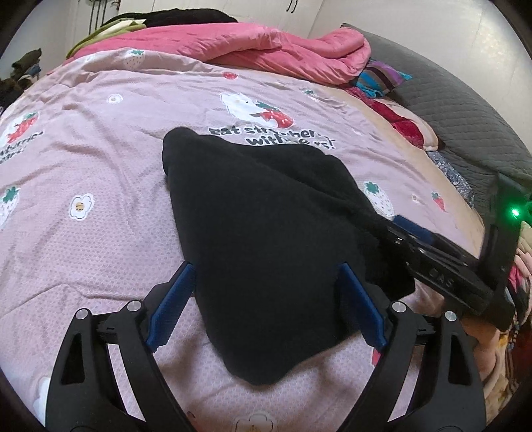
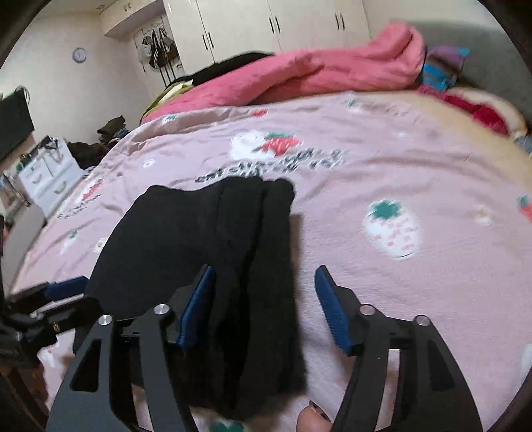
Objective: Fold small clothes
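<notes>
On the near part of the bed, directly under both cameras, lies the black, soft-knit small garment (image 1: 262,239), already doubled over into a rough wedge, broad at the far end and narrowing toward the viewer. In the left wrist view the left gripper (image 1: 266,299), black-framed with ribbed blue pads, stands spread wide with the cloth's narrow end lying between its fingers; the pads appear to flank the fabric without pressing on it. In the right wrist view the right gripper (image 2: 264,305) is likewise spread: its left pad sits over the garment's layered right edge, its right pad over bare sheet, and nothing is pinched. The left gripper's own arm shows at the lower left of that view.

My reading is that a fold has just been laid and let go, so the step in hand is the release and check. The next move probably calls for either one more fold, nipping the narrow near end through all its layers and carrying it to the far edge, or smoothing and setting the piece aside. The knit looks thick, fuzzy and limp; stacked ridges along its right side suggest several layers that could slip apart if only the top one is caught.

Beneath it spreads the dusty-pink, lightly wrinkled bed sheet printed with strawberries, flowers and lettering (image 1: 99,159). Farther off a bright pink, puffy quilt (image 1: 266,50) is bunched up, and beyond it stand the cream wardrobe doors with dark handles (image 2: 266,23).
</notes>
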`<state>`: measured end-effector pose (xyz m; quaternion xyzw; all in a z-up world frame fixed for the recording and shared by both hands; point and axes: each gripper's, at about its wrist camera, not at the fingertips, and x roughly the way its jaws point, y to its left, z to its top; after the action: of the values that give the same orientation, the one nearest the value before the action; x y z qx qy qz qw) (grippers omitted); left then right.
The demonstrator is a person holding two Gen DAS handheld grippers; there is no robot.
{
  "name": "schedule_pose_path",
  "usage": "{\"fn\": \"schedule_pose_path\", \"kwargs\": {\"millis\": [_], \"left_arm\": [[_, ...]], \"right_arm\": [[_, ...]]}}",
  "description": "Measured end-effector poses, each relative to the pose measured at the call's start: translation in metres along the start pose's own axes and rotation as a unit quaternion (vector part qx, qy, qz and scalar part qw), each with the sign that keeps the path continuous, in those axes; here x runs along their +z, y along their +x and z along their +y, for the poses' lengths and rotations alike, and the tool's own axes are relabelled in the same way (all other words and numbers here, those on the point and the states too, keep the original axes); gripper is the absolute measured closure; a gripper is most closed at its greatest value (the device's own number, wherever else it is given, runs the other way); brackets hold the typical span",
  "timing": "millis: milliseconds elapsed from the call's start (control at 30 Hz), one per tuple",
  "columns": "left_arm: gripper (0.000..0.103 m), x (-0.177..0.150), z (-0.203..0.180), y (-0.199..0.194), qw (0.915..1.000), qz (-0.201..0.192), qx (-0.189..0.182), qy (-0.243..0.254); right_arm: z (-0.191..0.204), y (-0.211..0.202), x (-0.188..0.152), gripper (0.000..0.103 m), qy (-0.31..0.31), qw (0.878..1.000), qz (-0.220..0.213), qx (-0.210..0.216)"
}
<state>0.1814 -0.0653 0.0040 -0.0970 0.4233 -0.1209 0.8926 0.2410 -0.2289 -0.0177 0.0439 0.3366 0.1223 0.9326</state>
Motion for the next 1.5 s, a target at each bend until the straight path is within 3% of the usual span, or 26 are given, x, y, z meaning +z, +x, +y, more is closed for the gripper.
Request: {"fn": "schedule_pose_path", "kwargs": {"millis": [133, 267, 500, 800, 1133, 1500], "left_arm": [[0.013, -0.004, -0.002, -0.014, 0.9998, -0.013, 0.003, 0.011], [0.009, -0.009, -0.006, -0.031, 0.9986, -0.032, 0.014, 0.040], [0.009, -0.028, -0.007, -0.061, 0.9958, -0.063, 0.032, 0.057], [0.009, -0.062, 0.002, -0.097, 0.9953, -0.087, 0.032, 0.029], [0.009, -0.107, 0.015, -0.107, 0.9962, -0.078, 0.039, -0.003], [0.009, -0.126, 0.016, -0.091, 0.9963, -0.056, 0.062, 0.019]], "right_arm": [[0.001, -0.030, -0.003, 0.011, 0.004, 0.999, -0.052, -0.016], [0.004, -0.058, -0.007, 0.006, 0.015, 0.995, -0.094, -0.007], [0.014, -0.094, -0.026, 0.005, 0.019, 0.993, -0.118, 0.013], [0.035, -0.118, -0.069, 0.004, 0.010, 0.994, -0.104, 0.033], [0.050, -0.105, -0.128, 0.004, -0.003, 0.998, -0.047, 0.039], [0.049, -0.088, -0.133, 0.004, -0.018, 0.999, -0.037, 0.013]]}}
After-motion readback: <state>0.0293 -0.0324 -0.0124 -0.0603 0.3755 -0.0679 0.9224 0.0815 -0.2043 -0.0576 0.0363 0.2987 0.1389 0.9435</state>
